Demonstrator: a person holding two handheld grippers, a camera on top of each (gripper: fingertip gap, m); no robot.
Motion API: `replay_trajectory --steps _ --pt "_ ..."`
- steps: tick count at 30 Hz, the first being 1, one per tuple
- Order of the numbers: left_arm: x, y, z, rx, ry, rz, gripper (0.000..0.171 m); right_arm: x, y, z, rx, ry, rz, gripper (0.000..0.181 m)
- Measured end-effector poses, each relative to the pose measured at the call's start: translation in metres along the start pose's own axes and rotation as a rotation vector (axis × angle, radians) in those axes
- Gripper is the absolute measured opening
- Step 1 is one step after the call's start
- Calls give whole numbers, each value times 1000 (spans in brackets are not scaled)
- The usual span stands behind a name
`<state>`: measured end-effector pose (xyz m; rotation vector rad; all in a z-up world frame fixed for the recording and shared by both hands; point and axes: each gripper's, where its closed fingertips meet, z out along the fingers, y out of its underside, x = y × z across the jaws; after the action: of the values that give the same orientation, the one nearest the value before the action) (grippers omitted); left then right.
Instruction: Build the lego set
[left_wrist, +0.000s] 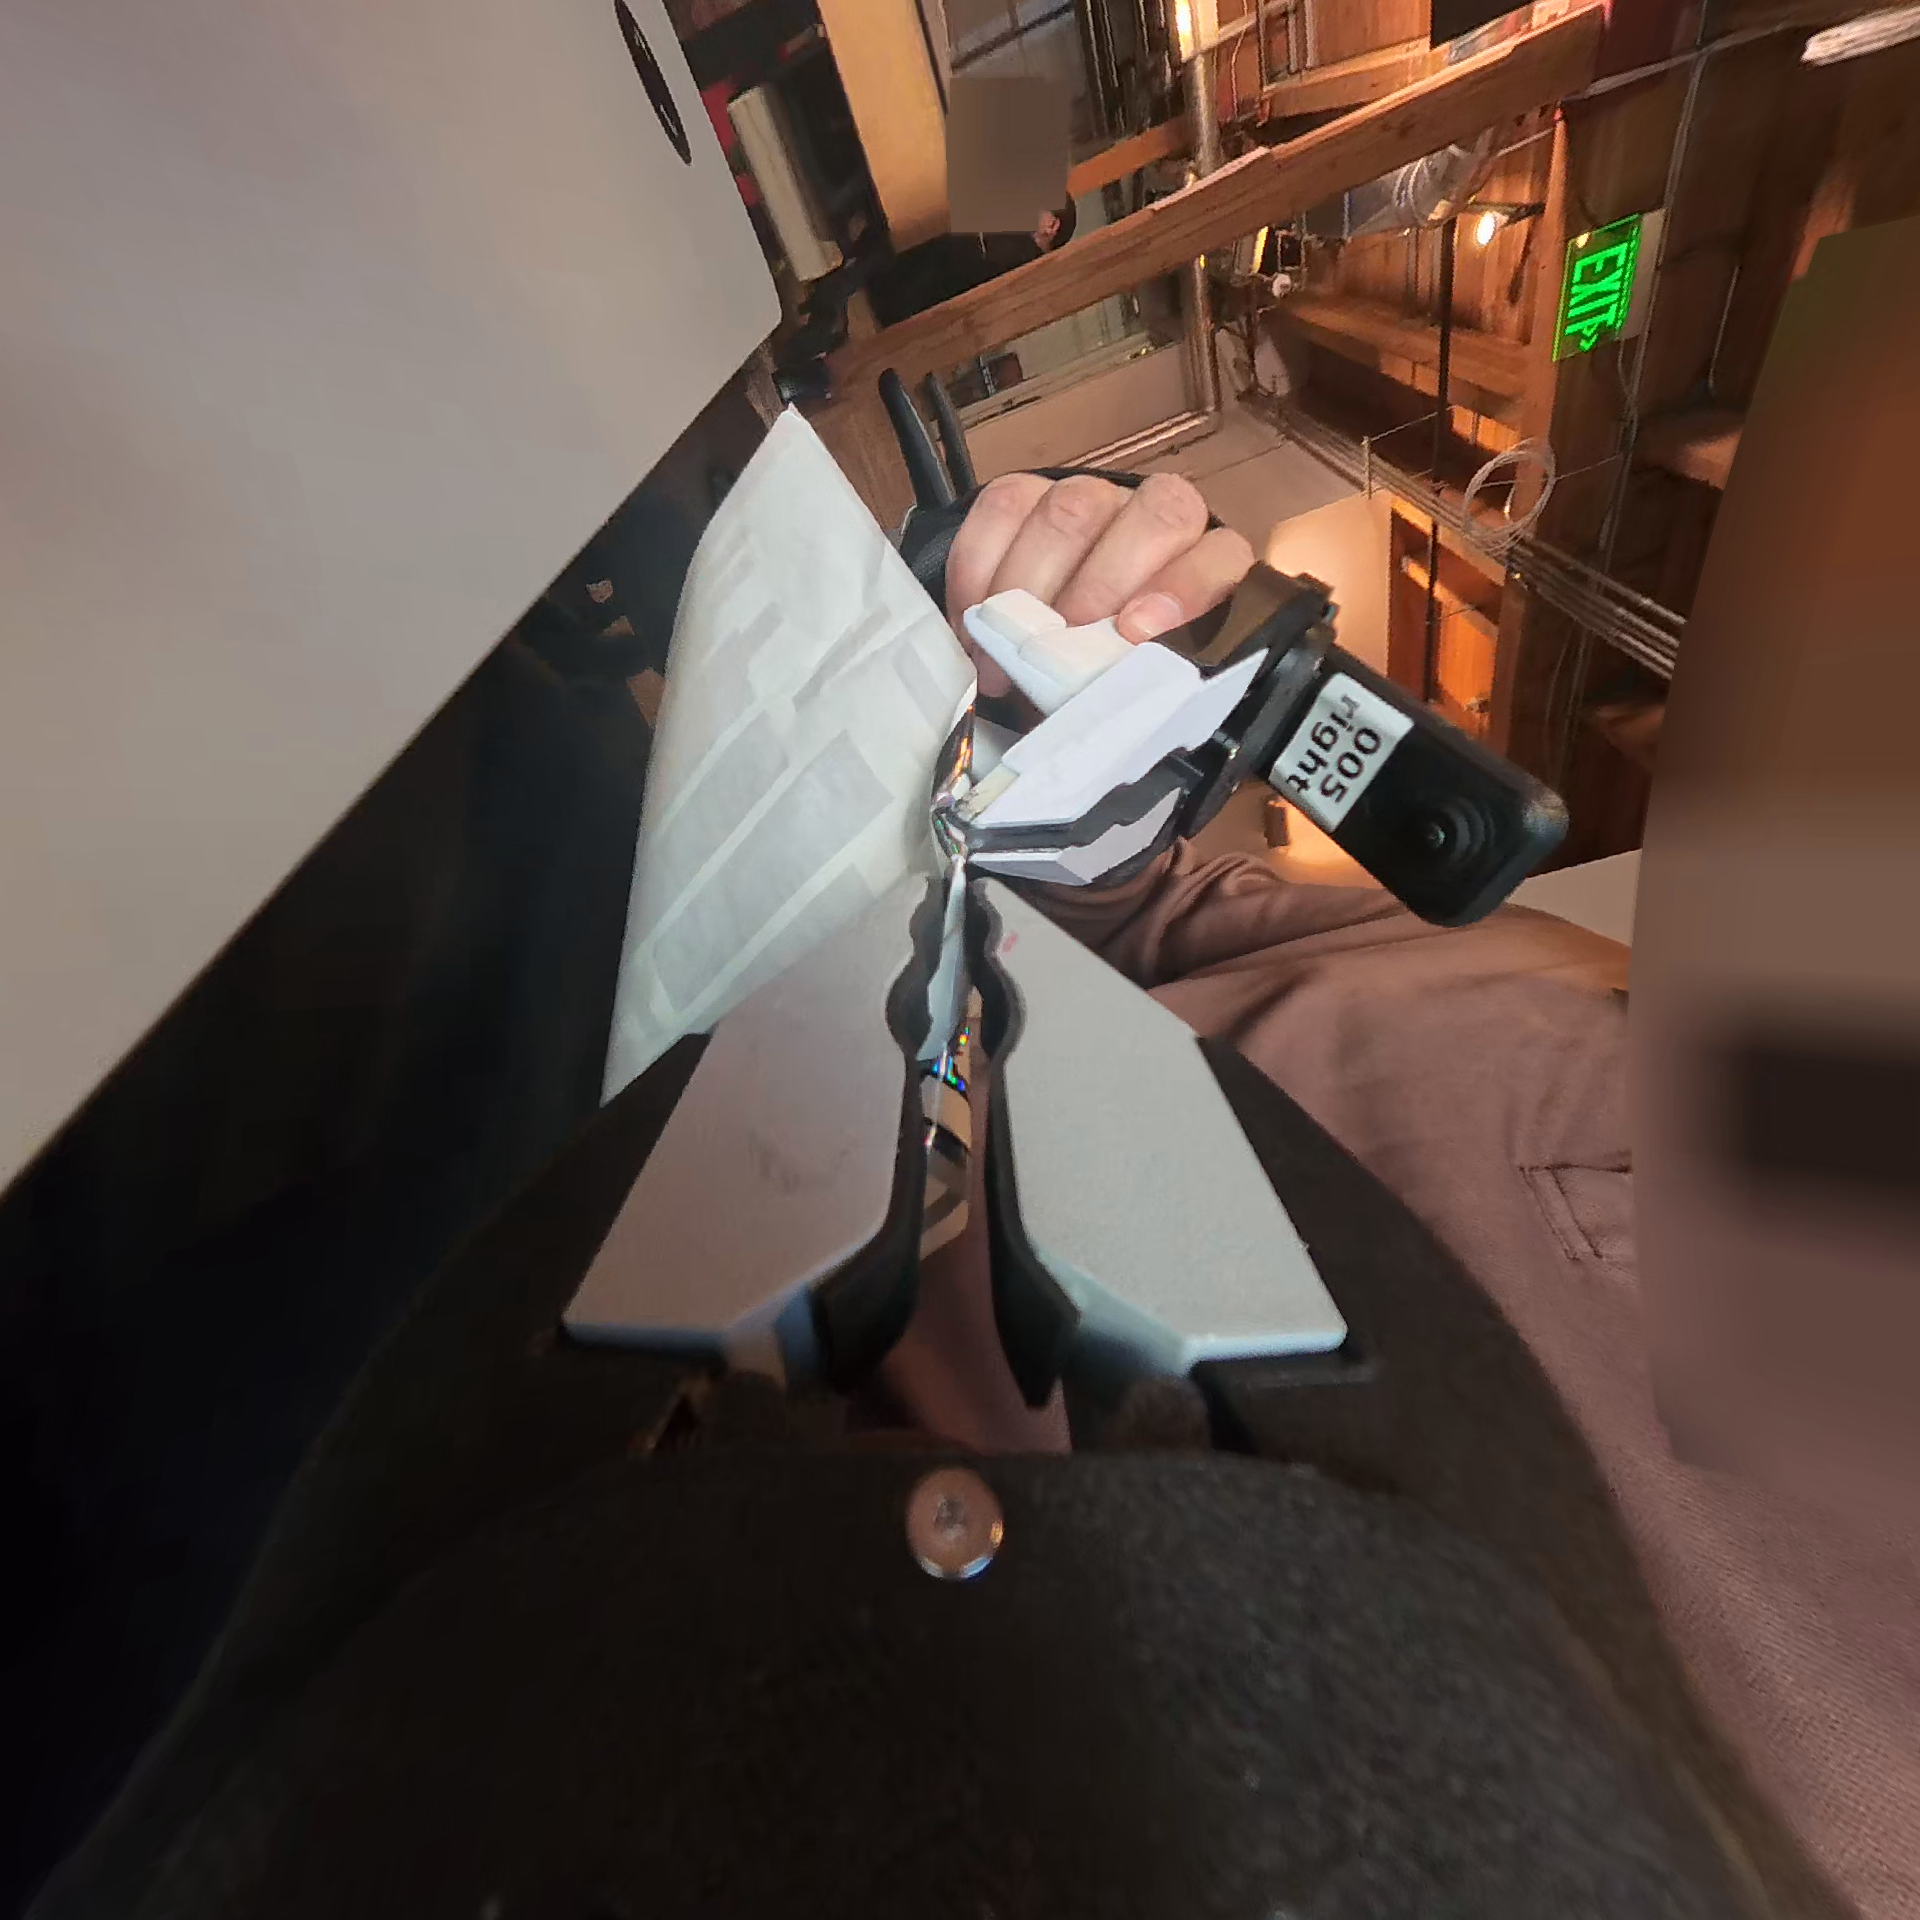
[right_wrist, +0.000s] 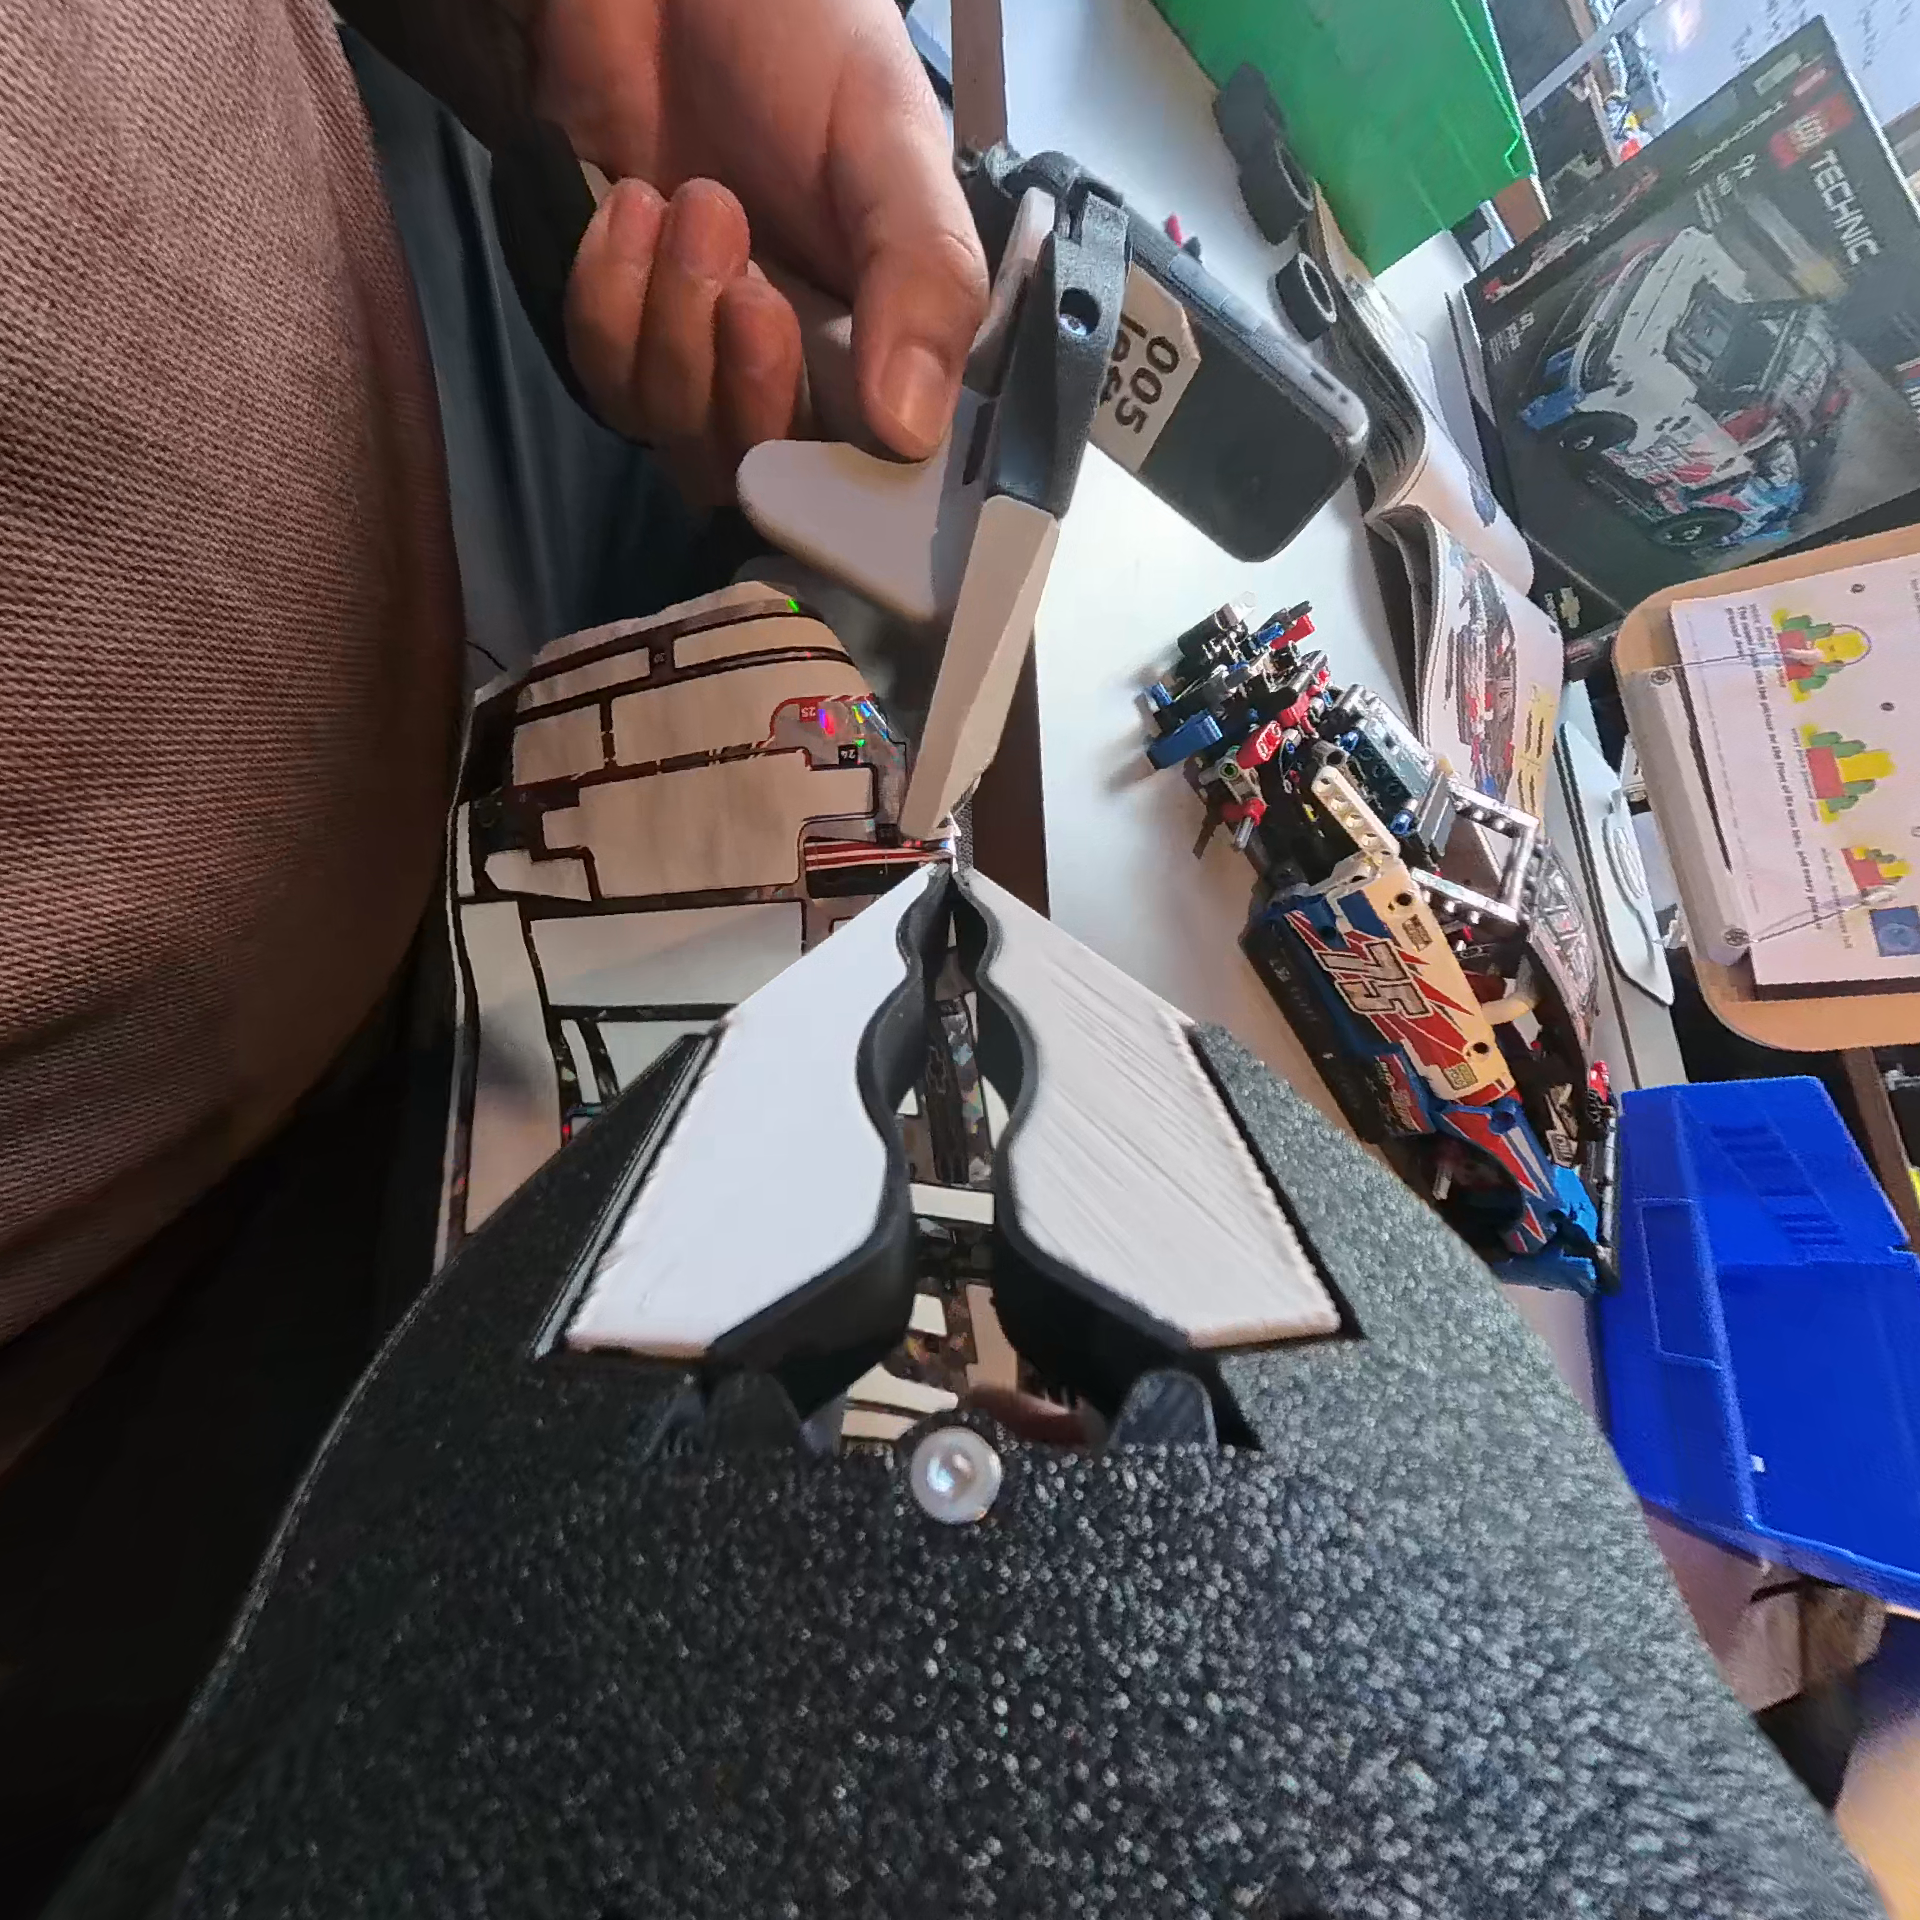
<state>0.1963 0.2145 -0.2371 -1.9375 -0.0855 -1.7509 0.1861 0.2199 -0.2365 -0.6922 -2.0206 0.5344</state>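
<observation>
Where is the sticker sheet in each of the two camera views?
Left wrist view: the sticker sheet shows its pale back, left of centre, above the left gripper.
Right wrist view: its printed front shows left of centre, behind the right gripper.
Shared landmark: the shiny sticker pinched where both gripper tips meet, at centre in each view.

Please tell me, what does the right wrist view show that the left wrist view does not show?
Only the right wrist view shows the printed face of the sticker sheet, the part-built lego car, the set box and a blue bin. Only the left wrist view shows the sheet's plain back, wooden beams and a green lit sign. Both show the left gripper and right gripper shut, tips meeting at the sheet's edge.
</observation>
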Motion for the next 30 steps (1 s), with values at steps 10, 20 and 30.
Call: replay_trajectory --steps 10,20,30 --pt "-8 -17 -2 130 -42 -55 0 11 9 5 -202 188 -361 0" --pt "-4 -26 1 239 42 -194 0 19 9 0 -266 289 -520 0" --pt "-7 -27 4 240 -48 -128 0 20 14 1 -219 255 -366 3"
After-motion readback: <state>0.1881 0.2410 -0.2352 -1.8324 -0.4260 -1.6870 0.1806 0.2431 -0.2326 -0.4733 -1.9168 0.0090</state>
